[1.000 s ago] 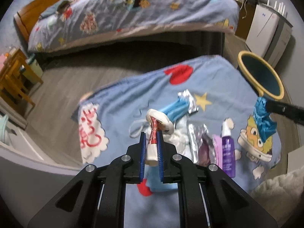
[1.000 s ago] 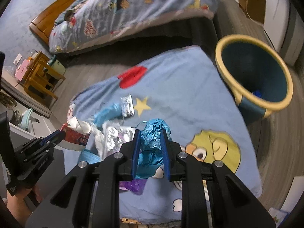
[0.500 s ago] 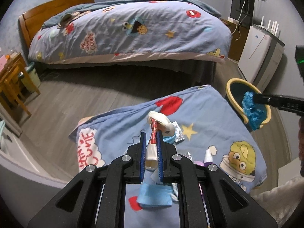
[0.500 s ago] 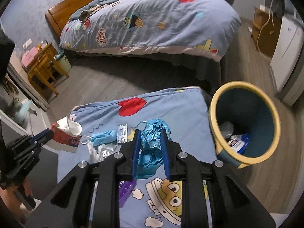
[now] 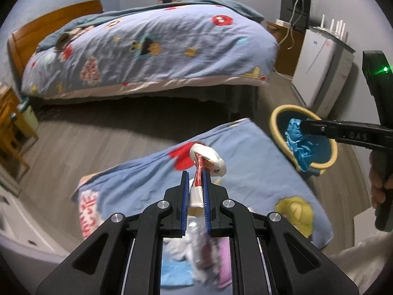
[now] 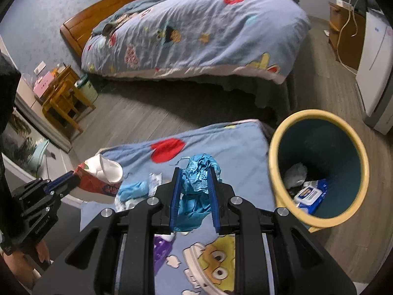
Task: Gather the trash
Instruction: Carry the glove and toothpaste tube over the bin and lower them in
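Bedroom floor: right claw [image 6: 193,180] grips blue wad [image 6: 196,191] (beside bin [image 6: 273,157]).

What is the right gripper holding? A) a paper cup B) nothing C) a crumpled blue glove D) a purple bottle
C: the right gripper is shut on a crumpled blue glove, carried near the yellow-rimmed bin, while the paper cup is in the left gripper.

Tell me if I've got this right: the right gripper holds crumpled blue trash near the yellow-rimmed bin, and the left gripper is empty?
Not quite. The left gripper is shut on a crushed paper cup, as the left wrist view shows. The right gripper does hold the blue trash near the bin.
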Demonstrator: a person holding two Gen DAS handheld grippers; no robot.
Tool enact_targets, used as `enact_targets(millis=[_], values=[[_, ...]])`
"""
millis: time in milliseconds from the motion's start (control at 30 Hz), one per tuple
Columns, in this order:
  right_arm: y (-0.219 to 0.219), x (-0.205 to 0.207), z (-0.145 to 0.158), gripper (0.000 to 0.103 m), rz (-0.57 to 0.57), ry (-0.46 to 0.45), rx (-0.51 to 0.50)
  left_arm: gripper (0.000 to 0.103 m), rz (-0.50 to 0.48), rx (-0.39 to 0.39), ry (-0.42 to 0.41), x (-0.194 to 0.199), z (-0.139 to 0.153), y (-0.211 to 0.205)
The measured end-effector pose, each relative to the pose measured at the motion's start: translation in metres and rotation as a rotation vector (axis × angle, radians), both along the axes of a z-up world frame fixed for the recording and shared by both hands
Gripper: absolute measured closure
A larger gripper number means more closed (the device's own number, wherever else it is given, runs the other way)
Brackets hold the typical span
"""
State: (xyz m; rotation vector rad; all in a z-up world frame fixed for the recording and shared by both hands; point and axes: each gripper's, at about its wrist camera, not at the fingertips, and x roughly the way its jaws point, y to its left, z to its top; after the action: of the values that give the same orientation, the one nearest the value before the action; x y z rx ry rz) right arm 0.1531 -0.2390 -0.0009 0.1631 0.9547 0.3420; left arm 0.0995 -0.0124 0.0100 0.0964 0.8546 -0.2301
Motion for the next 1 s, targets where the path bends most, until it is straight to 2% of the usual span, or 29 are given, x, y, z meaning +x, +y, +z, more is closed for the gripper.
enact_targets(millis=[467,667,1000], values=[[-0.078,0.026,-0.008,0.082,-0.152,-0.049,-0.141,0.091,-0.17,0.0,0.015,0.036,-0.005,-0.113],[-0.115,0.042,-0.023,0.082,-0.245,-0.031,-0.196,0.091,-0.223,0.01,0.018,0.043,-0.01,-0.149],[-0.156,0.052,-0.042,0.082,-0.33,0.008,-0.2,0.091,-0.284,-0.003,0.042,0.059,-0.025,-0.193]])
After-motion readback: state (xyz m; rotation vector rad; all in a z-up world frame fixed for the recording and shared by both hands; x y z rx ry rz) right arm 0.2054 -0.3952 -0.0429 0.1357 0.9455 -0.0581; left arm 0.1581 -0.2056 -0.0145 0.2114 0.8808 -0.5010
